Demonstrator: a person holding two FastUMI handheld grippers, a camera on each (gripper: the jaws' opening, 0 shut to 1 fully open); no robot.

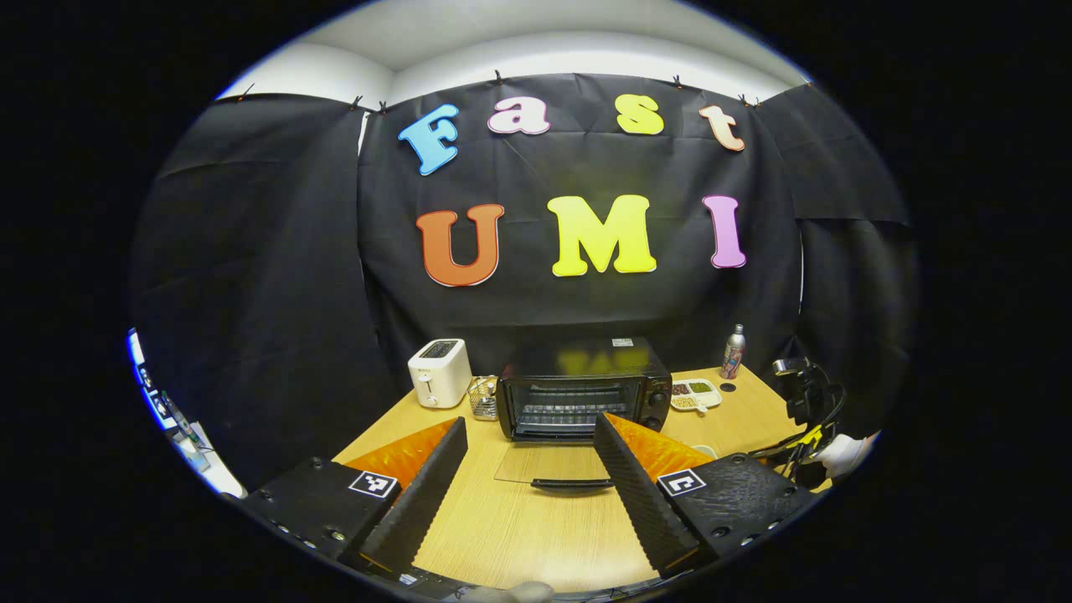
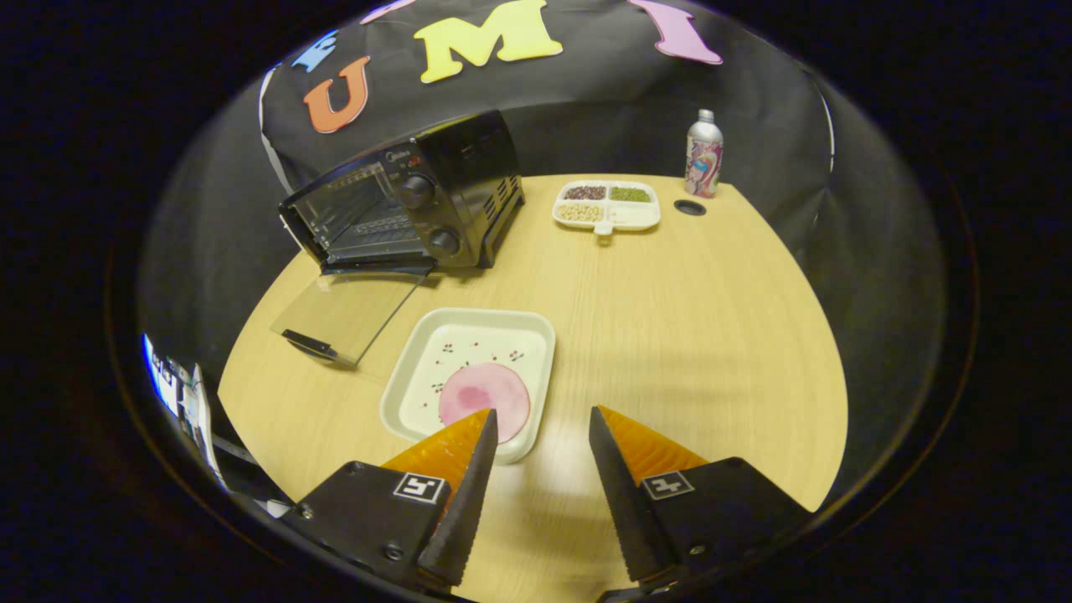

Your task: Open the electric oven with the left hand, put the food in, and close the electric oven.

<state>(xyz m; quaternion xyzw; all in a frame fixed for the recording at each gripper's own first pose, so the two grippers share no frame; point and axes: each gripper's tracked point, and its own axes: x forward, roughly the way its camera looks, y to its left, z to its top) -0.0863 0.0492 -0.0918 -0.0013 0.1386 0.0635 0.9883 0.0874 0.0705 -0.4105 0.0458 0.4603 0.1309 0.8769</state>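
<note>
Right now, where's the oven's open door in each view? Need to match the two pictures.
Left gripper view: oven door lies flat on the table, low centre, between the left gripper's fingers, handle nearest the camera.
Right gripper view: the door lies left of centre, below the oven, up-left of the tray.
Shared landmark: the metal bottle at the table's far edge.

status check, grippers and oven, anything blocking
Left gripper open, empty, facing the oven. Right gripper open above the plate of food. Oven door down flat; path looks clear.
</note>
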